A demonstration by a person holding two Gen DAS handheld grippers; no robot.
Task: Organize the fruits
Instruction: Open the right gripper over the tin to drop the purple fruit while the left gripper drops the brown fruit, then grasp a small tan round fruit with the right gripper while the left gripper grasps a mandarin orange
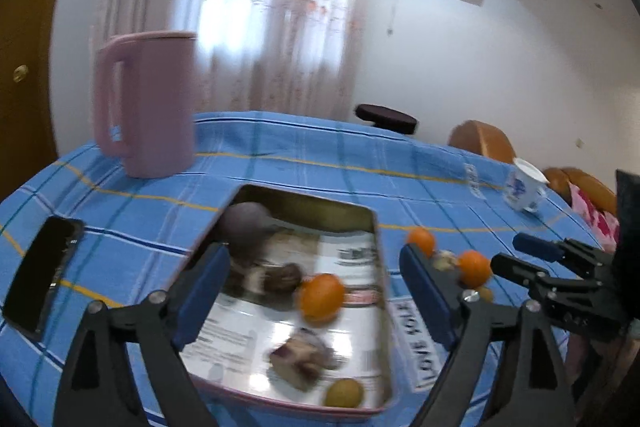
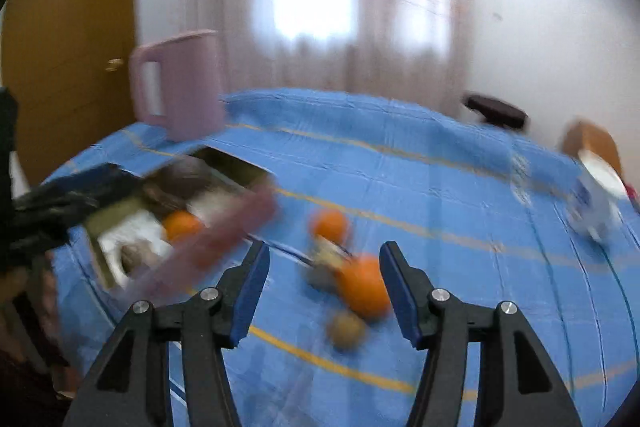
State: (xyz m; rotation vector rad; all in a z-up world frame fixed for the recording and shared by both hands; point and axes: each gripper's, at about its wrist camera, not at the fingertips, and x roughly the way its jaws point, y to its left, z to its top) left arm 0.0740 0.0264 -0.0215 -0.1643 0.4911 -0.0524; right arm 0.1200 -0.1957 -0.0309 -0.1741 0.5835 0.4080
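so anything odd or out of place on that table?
A white cup lies tipped on its side near the table's far right edge. Otherwise, two oranges and a small greenish fruit sit loose on the cloth beside the tin tray; no spill visible.

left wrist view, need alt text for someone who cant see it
The open left gripper hovers over a shallow tin tray holding an orange on a blue checked tablecloth. A pink jug stands behind.

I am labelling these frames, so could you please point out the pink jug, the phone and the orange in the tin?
pink jug (image 1: 160, 107), left wrist view, body.
phone (image 1: 42, 277), left wrist view, screen.
orange in the tin (image 1: 322, 297), left wrist view, middle.
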